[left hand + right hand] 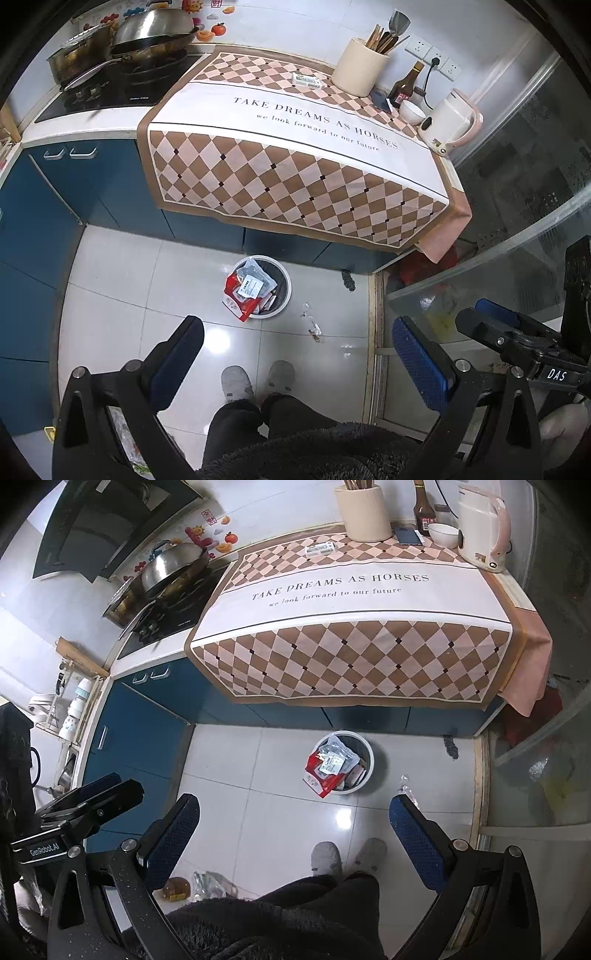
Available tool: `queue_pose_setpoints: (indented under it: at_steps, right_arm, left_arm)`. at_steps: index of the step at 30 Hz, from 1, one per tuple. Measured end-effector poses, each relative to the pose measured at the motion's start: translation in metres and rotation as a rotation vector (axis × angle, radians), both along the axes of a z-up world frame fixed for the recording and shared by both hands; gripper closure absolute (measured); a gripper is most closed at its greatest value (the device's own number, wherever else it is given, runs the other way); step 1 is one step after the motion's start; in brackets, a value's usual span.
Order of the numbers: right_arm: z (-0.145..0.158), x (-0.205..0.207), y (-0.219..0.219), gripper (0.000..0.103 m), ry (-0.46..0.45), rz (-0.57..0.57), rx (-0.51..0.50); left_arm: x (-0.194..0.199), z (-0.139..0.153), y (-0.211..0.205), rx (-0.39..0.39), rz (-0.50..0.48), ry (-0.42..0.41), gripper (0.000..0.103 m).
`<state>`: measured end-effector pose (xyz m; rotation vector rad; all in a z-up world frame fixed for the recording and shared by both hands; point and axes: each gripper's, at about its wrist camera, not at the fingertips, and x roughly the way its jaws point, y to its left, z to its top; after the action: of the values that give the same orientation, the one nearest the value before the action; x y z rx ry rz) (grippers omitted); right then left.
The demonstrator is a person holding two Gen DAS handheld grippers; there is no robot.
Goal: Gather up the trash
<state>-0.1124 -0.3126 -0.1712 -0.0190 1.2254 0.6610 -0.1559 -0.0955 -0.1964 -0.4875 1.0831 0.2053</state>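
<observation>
Both tools hang high over a tiled kitchen floor, looking down. The left gripper (295, 363) has its two blue-padded fingers spread wide apart with nothing between them; the right gripper (294, 840) is spread the same way, also empty. Each shows at the edge of the other's view.

Nearest below are the person's two grey slippers (238, 382) and dark trouser legs. Loose rubbish lies on the floor around them: beside the left gripper's finger, a crumpled clear wrapper (208, 882) and one small brown round item (176, 888) just beside it, and off to the right a few clear plastic scraps (314, 328) strung across the tile, well apart from the wrapper.

Further on stands one white trash bin (284, 295), close to the blue cabinets (122, 184). It is already stuffed: a red packet (240, 301) hangs over its near rim, with a grey pouch (256, 280) lying on top of it.

Above, a checked cloth (295, 177) printed "TAKE DREAMS AS HORSES" covers the counter and droops over its front. On it sit one small white box (306, 80), one cream utensil crock (360, 66), one dark bottle (406, 85), one white bowl (412, 112) and one white kettle (448, 123). To the left, the hob carries two pans: a wok (155, 37) and a lidded pot (79, 55).
</observation>
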Motion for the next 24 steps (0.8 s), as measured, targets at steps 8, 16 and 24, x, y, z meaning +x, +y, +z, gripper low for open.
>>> queue_pose_setpoints:
  at_steps: [8,16,24]
  right_arm:
    - [0.0005,0.0017,0.0002,0.000,0.005,0.019,0.015]
    - [0.0000,0.0017,-0.0018,0.000,0.011,0.013,0.029]
    - [0.0027,0.0006,-0.0011,0.000,0.012,0.024,0.038]
  left_arm:
    - [-0.0017,0.0031,-0.0010,0.010,-0.016,-0.004,0.000]
    - [-0.0004,0.0026,-0.0017,0.014,-0.036,-0.001,0.000]
    - [0.0033,0.0059,-0.0046,0.000,-0.056,-0.018,0.000]
